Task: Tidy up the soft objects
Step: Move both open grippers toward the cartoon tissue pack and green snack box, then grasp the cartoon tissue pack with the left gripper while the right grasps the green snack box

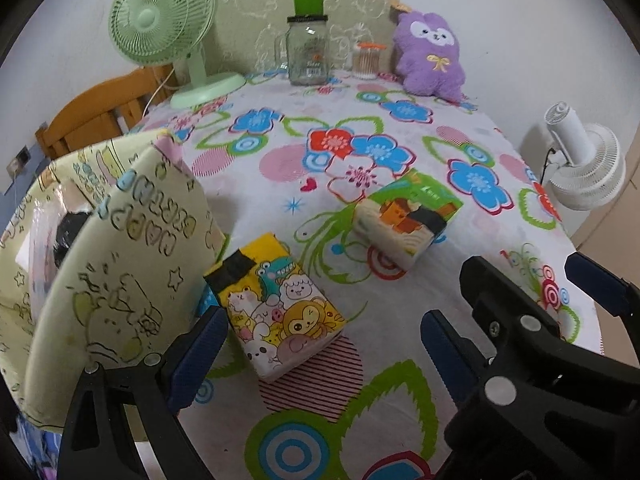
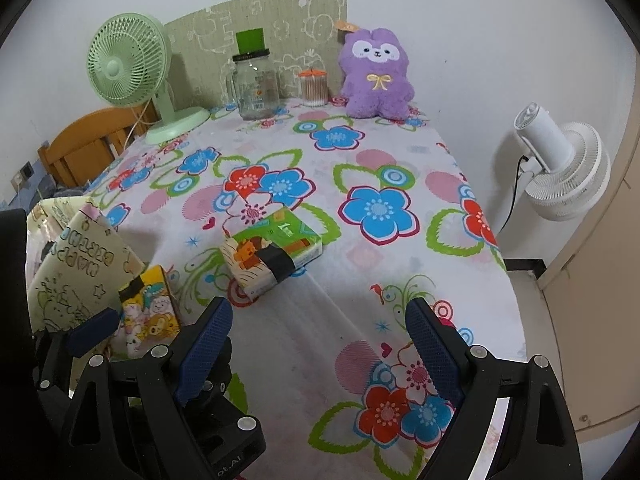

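Observation:
A yellow cartoon tissue pack [image 1: 280,312] lies on the flowered tablecloth just ahead of my open left gripper [image 1: 324,352]; it also shows in the right wrist view [image 2: 150,312]. A green tissue pack [image 1: 408,220] lies further out, and sits ahead of my open, empty right gripper [image 2: 320,344] in the right wrist view [image 2: 272,256]. A pale yellow gift bag [image 1: 100,264] stands open at the left edge, touching the yellow pack. A purple plush toy [image 2: 376,76] sits at the table's far end. The right gripper also shows in the left wrist view [image 1: 520,292].
At the far end stand a green desk fan [image 2: 128,68], a glass jar with a green lid [image 2: 256,84] and a cotton swab tub [image 2: 314,88]. A white fan [image 2: 560,168] hangs off the table's right side. A wooden chair [image 2: 80,148] is at the left.

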### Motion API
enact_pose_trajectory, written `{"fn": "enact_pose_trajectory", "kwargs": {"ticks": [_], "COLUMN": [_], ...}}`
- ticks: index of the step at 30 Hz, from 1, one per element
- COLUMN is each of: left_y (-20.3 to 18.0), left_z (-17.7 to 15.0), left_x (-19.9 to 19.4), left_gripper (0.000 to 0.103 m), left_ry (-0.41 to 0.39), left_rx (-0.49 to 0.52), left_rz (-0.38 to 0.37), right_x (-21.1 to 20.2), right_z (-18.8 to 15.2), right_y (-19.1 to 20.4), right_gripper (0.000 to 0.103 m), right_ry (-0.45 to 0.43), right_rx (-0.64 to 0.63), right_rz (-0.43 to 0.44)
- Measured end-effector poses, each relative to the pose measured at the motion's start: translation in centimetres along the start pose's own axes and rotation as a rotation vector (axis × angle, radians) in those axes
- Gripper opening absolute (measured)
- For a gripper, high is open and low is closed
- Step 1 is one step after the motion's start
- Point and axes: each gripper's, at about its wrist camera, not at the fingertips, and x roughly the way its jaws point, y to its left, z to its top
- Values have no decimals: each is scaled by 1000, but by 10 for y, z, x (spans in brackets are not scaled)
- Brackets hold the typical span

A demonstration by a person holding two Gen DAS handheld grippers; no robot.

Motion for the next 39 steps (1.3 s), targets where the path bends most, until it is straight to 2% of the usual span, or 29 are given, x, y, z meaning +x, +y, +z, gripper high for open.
{"fn": "enact_pose_trajectory", "kwargs": {"ticks": [5,9,12,18,39], "left_y": [3,5,8,10,9], "left_z": [0,1,3,6,30], "left_x": [8,12,20,23,39], "left_gripper": [97,89,75,65,62], "left_ry": [27,19,46,31,32], "left_rx": [-21,-25,-29,-39,35], "left_rz": [17,31,7,-5,-34], "right_x": [11,17,21,27,68], "right_z": [1,2,4,8,36], "right_y": [1,2,4,6,23], "right_gripper": [90,90,91,91,91], "right_ry": [15,21,24,22,32], "right_rx": [-7,-15,-24,-40,-137], "right_rz": [6,17,19,41,94]}}
